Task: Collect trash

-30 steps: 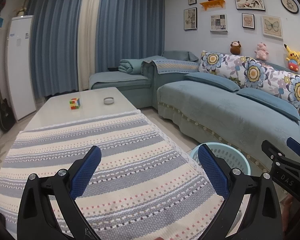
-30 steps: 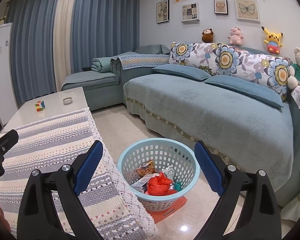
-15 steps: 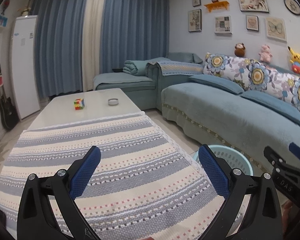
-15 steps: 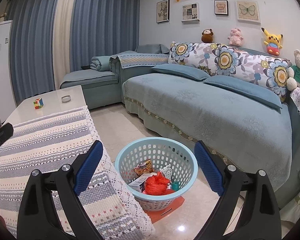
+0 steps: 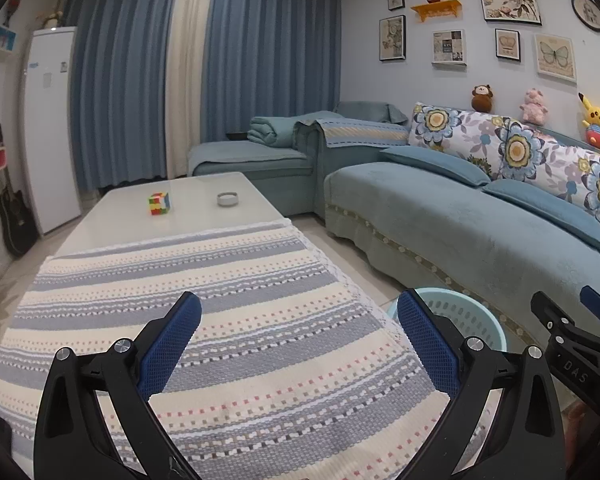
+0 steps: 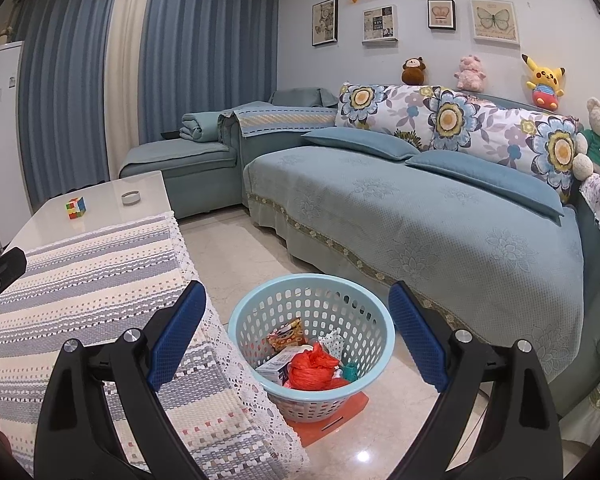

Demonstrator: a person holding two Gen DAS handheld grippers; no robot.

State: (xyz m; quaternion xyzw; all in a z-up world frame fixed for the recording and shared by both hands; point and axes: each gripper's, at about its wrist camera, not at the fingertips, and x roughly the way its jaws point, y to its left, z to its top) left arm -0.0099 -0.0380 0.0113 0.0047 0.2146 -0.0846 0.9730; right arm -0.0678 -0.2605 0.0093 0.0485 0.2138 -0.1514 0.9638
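Note:
A light blue perforated basket [image 6: 260,304] stands on the floor between the table and the sofa, on an orange flat item [image 6: 340,412]. Inside it lie a crumpled red bag [image 6: 312,370], a small white box [image 6: 276,366], a printed wrapper [image 6: 286,332] and other scraps. My right gripper [image 6: 298,332] hangs open above the basket, holding nothing. My left gripper [image 5: 298,344] is open over the striped tablecloth [image 5: 204,288], also holding nothing. The basket's rim [image 5: 472,316] peeks out past the left gripper's right finger.
On the white table's bare far end [image 5: 196,192] sit a colour cube [image 5: 159,204] and a small round dish [image 5: 227,199]. A blue-green sofa [image 6: 420,216] with flowered cushions runs along the right. Curtains, a white fridge [image 5: 48,128] and a guitar [image 5: 16,212] stand beyond.
Both views have shifted slightly: the left gripper has risen or tilted up a little, and the basket sits a bit further left in the right wrist view. Both grippers stay open.

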